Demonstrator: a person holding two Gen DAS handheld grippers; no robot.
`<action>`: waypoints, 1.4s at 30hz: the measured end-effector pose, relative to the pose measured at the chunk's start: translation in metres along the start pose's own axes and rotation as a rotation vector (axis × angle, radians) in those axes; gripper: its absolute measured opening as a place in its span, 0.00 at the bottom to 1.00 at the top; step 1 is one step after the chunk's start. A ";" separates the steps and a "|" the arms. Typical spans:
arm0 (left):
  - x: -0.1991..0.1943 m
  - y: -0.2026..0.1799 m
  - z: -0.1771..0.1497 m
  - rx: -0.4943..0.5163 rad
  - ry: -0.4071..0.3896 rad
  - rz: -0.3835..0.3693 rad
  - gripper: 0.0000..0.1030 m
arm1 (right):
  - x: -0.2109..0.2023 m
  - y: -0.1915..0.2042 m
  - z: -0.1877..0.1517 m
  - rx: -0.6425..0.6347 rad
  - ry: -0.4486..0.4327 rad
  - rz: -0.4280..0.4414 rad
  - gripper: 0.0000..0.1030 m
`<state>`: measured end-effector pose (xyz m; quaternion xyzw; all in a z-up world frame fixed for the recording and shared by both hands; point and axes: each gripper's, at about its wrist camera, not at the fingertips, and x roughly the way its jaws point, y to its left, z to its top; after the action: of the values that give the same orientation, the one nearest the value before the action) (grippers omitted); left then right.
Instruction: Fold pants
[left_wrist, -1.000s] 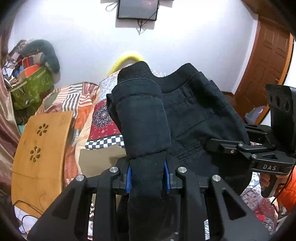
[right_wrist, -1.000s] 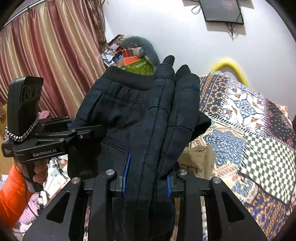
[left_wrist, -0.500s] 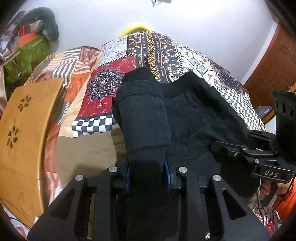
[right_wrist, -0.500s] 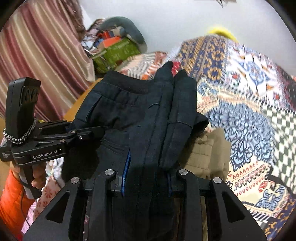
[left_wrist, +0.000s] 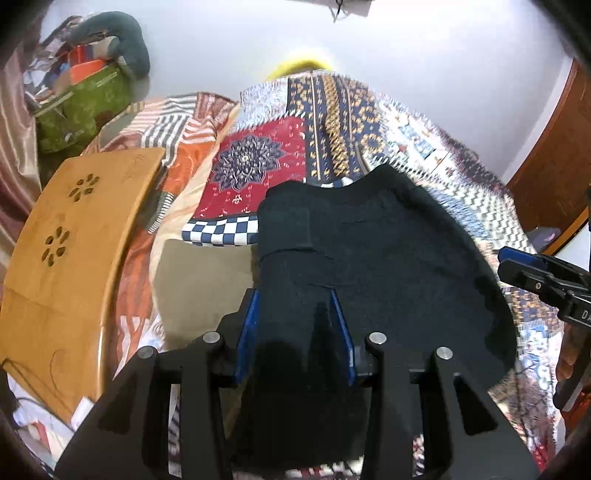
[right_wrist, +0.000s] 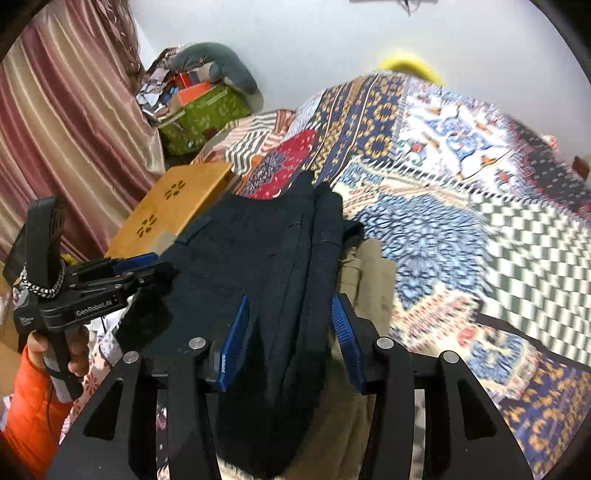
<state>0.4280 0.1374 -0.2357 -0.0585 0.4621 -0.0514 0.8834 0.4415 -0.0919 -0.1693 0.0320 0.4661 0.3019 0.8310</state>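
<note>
The bed (left_wrist: 424, 122), under a patchwork quilt, fills both views. On it, toward twelve o'clock from each camera, lie the folded black pants (left_wrist: 388, 266), their near edge draped back between the fingers of both tools. A tan garment (right_wrist: 369, 280) peeks out beneath them at about three o'clock of the pile in the right view. A wooden lap bench (left_wrist: 66, 251) rests on the bed at nine o'clock in the left view.

The left claw (left_wrist: 293, 332) stands part-open, blue pads angled apart, with cloth lying between them but seemingly no longer pinched; motion blur makes that contact hard to judge. The right claw (right_wrist: 288, 343) is likewise part-open, its pads clear of the thick fold that runs between them. Both have just been opening.

The step in hand looks like letting the folded pants go onto the bed. To do it well, both claws should open enough that no layer snags, then back out low and straight toward six o'clock, together, so the stacked fold stays square and the top layer is not dragged off. A light press along the crease afterwards would probably help.

Compared with a second ago, the pants hung raised before the wall and were gripped tight; now they are down on the quilt, spread flatter, and both views tilt further downward.
</note>
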 end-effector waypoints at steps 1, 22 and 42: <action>-0.009 -0.003 -0.001 0.008 -0.014 0.009 0.36 | -0.011 0.003 -0.002 -0.002 -0.013 -0.004 0.42; -0.289 -0.101 -0.070 0.147 -0.455 0.018 0.38 | -0.233 0.120 -0.046 -0.189 -0.419 0.041 0.42; -0.400 -0.149 -0.168 0.120 -0.780 0.127 0.92 | -0.324 0.183 -0.124 -0.267 -0.692 -0.037 0.83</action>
<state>0.0575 0.0391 0.0161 0.0068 0.0907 0.0026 0.9958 0.1331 -0.1431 0.0667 0.0151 0.1144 0.3162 0.9416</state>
